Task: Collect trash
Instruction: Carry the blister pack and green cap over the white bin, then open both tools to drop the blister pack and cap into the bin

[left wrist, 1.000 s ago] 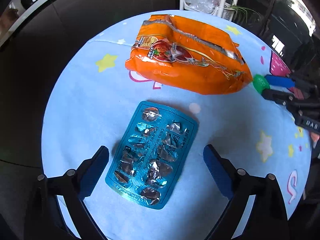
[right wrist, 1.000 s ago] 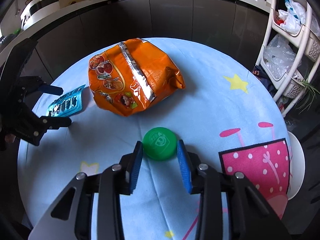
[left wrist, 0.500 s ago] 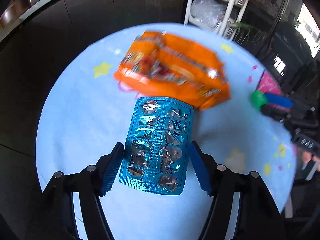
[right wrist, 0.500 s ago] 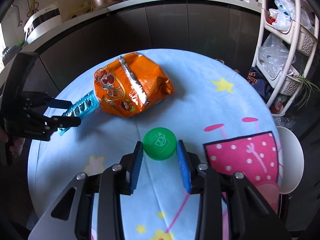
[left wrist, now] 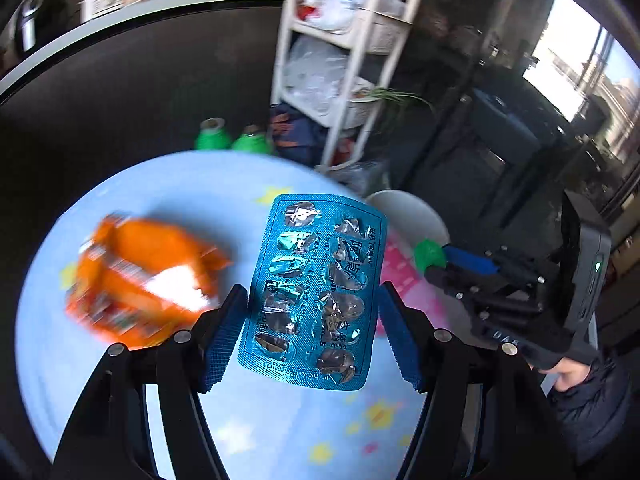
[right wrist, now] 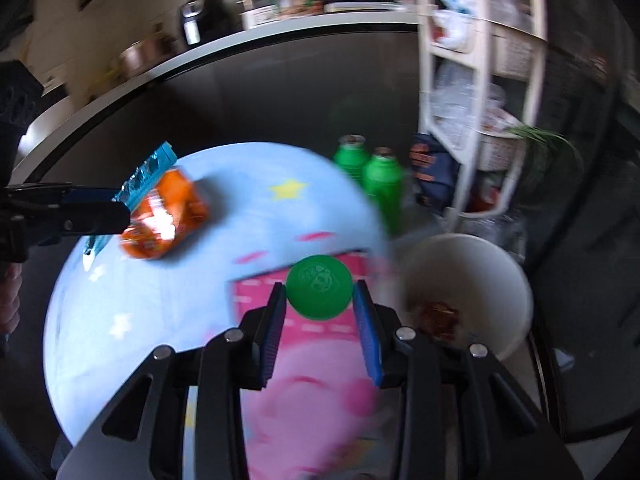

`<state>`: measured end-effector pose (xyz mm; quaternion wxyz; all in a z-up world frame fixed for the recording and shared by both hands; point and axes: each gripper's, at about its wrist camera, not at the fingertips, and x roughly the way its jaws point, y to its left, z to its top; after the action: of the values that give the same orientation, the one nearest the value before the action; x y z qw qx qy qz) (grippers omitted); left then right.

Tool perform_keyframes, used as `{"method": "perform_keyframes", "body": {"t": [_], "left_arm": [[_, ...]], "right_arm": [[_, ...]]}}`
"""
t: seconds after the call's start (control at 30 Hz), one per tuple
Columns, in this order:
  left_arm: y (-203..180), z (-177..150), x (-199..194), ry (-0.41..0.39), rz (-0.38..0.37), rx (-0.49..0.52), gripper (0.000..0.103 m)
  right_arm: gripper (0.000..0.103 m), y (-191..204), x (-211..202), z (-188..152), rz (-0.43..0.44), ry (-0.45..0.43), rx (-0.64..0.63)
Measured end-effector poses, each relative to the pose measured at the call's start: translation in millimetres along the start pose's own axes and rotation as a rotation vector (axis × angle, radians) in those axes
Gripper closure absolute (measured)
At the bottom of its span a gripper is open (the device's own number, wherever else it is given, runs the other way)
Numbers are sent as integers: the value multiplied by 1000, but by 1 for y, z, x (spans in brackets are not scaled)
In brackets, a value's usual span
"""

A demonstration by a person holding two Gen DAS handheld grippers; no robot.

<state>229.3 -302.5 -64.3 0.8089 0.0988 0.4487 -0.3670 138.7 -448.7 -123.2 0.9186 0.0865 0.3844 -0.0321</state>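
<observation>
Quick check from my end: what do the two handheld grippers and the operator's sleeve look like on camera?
Both the left gripper and right gripper are black skeletal frames with silver screws and blue ribbed fingers. Seen from the left wrist view, the right gripper's body carries white lettering, and a dark grey box with a small green light sits behind it. The sleeve is dark and quilted-looking.

Orange snack bag (left wrist: 140, 280) lies on round table (left wrist: 248, 432)
</observation>
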Motion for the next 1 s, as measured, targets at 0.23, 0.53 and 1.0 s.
{"method": "perform_keyframes", "body": {"t": [0.23, 0.53, 1.0], "left_arm": [[-71, 49, 79, 60, -47, 11, 40], [-127, 74, 171, 161, -33, 41, 39], [-118, 92, 207, 106, -9, -65, 8]], "right_arm": [[68, -92, 5, -19, -85, 34, 137], [68, -150, 42, -39, -115, 86, 200], [20, -160, 70, -41, -110, 45, 159]]}}
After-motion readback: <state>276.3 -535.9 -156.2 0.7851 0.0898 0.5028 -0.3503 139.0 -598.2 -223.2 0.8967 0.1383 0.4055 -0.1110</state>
